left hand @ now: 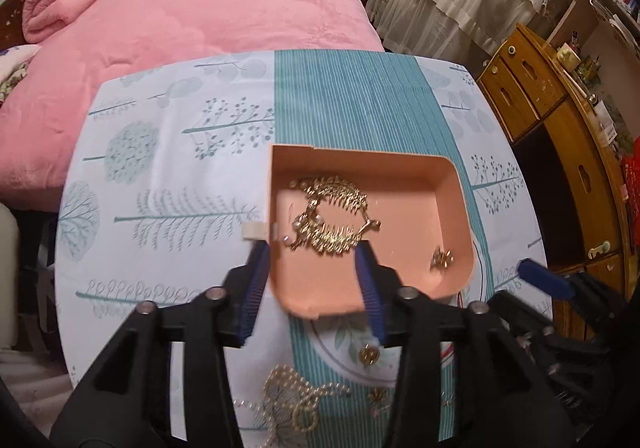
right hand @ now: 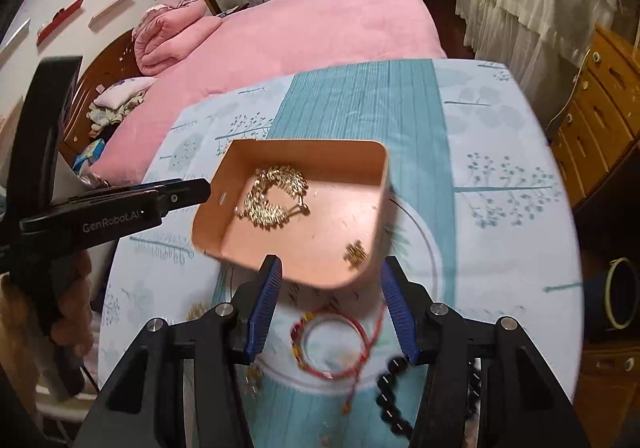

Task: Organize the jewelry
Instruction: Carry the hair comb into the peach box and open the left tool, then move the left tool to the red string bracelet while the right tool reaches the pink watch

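Left wrist view. Nearest the lens, a gold bead chain [left hand: 294, 404] lies loose on the round table with the pale tree-print cloth and teal striped band [left hand: 168, 151], below my left gripper [left hand: 312, 288]. A small gold charm [left hand: 369, 354] rests just beside the right-hand finger. My left gripper's jaws stand partly apart and grasp nothing. The near-left corner of the shallow peach cardboard box lid [left hand: 452, 183] sits between the blue ribbed pads [left hand: 256, 276]; whether a pad touches the wall I cannot tell. Inside the lid, a gold leaf-shaped necklace [left hand: 332, 215] lies in a heap toward the left, and a small gold earring [left hand: 441, 260] sits well apart near the right corner. My right gripper's blue tip [left hand: 544, 278] shows at the right edge.

Right wrist view. Nearest the lens, a red cord bracelet [right hand: 332, 344] lies on the cloth between my right gripper's fingers, with a string of black beads [right hand: 394, 392] just beside it. My right gripper [right hand: 328, 288] is released, its jaws partly apart, empty, straddling the lid's near edge. The peach lid [right hand: 360, 155] looks tilted. My left gripper [right hand: 176, 195] points at the lid's left wall, my hand [right hand: 72, 312] on its handle.
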